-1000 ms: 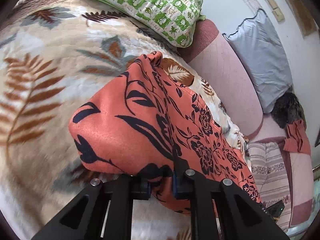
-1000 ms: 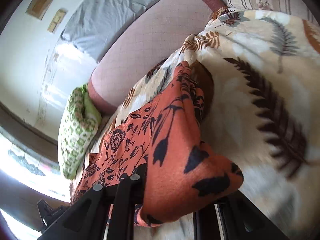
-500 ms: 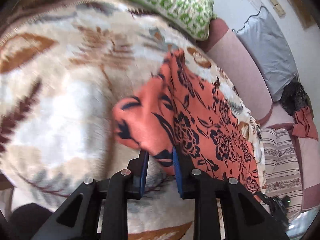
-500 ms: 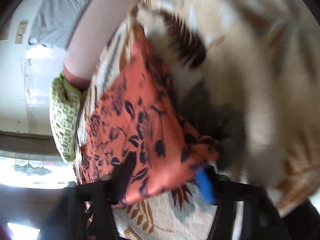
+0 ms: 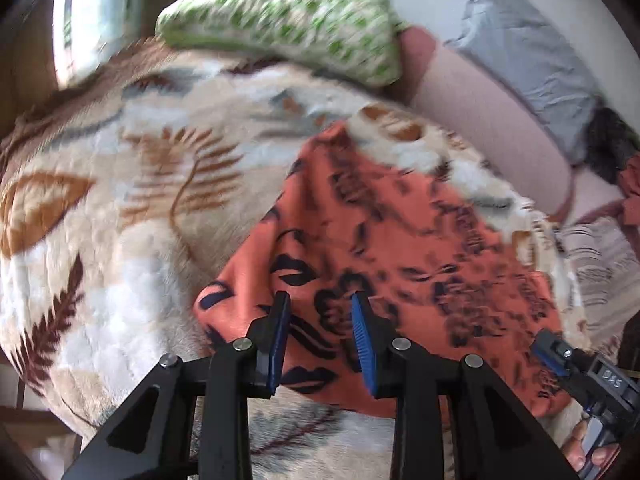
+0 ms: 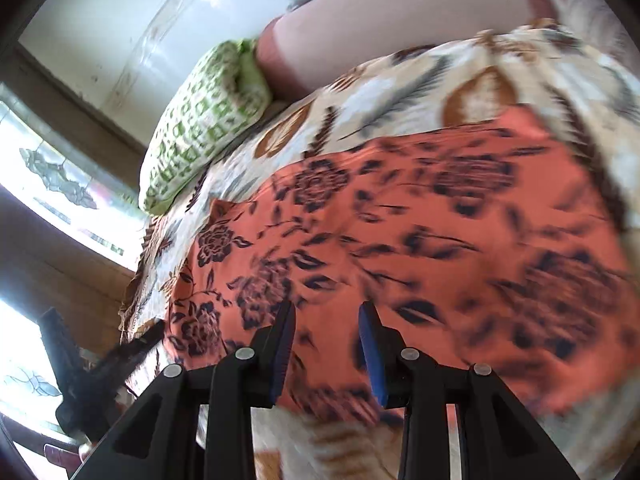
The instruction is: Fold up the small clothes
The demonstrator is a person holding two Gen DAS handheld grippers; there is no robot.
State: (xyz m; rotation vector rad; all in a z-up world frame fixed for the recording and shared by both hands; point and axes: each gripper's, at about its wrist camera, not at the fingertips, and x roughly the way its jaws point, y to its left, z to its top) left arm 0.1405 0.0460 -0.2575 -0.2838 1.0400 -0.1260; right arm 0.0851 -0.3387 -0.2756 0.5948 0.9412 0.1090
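— Orange floral garment? Lying flat on the leaf-print blanket of the bed, folded over.
— Left gripper and right gripper: both spread, holding nothing.
— Soft, light, floppy (probably slippery); best pinched at corners.

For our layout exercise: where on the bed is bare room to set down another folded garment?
Free: leaf-print blanket left of the orange floral garment, below the green pillow. Crowded: the garment's right side, by the headboard.

The left gripper is built of black angular links fastened with silver screws. Ribbed blue pads are fitted inside its fingers; the right gripper is made alike.
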